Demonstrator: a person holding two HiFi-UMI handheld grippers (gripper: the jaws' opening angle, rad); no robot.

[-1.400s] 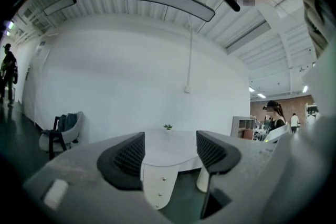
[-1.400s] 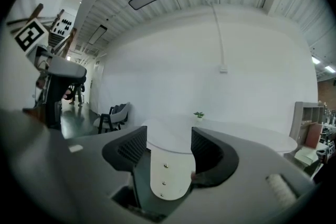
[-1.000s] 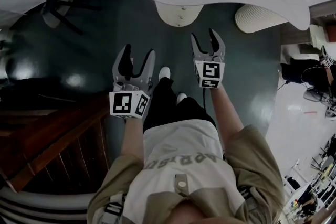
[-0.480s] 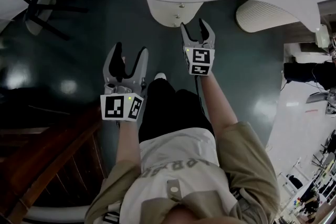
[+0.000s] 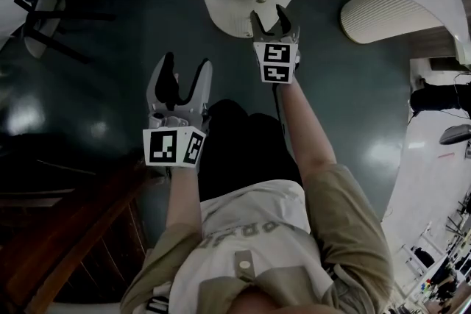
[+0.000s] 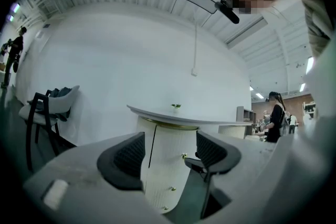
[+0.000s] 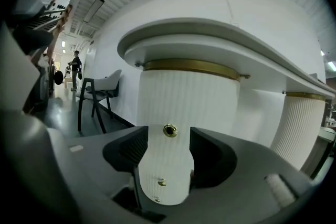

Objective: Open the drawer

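**Right Jaws Closing at Drawer Knob**

The right gripper (image 7: pixel 168 145) jaws were closing on nothing, with the brass knob (image 7: pixel 169 130) framed between them (untouched). The knob sat on the ribbed white drawer (image 7: pixel 173 107) under the bench (image 7: pixel 210 39). The left gripper (image 6: pixel 169 145) jaws stood apart, empty.

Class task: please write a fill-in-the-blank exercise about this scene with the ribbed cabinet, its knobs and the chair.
The ribbed cabinet has ___ brass knobs in a column. The right gripper, its jaws closing with nothing gripped between them, points at the ___ knob. In the left gripper view, a chair stands to the cabinet's ___.
Missing words: three; top; left.
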